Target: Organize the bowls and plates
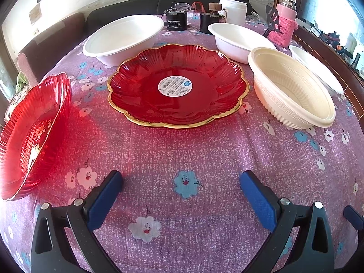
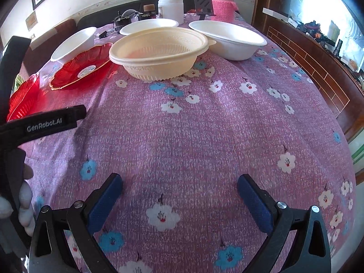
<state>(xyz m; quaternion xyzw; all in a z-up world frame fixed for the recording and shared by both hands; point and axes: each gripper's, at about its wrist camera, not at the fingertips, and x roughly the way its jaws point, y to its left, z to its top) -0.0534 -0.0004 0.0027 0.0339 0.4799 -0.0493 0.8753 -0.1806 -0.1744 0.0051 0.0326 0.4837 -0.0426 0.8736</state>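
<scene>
Our left gripper (image 1: 180, 182) and right gripper (image 2: 179, 185) both have fingers spread wide, holding nothing. The red plate (image 1: 177, 86) sits ahead of our left fingers, the cream bowl (image 2: 157, 52) ahead of our right ones.

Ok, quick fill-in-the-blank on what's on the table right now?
1. The red plate with the gold rim has a round ____ at its centre.
2. Both the left gripper and the right gripper are ____.
3. The cream bowl stands on a ____ tablecloth.

Missing: sticker; open; floral
</scene>
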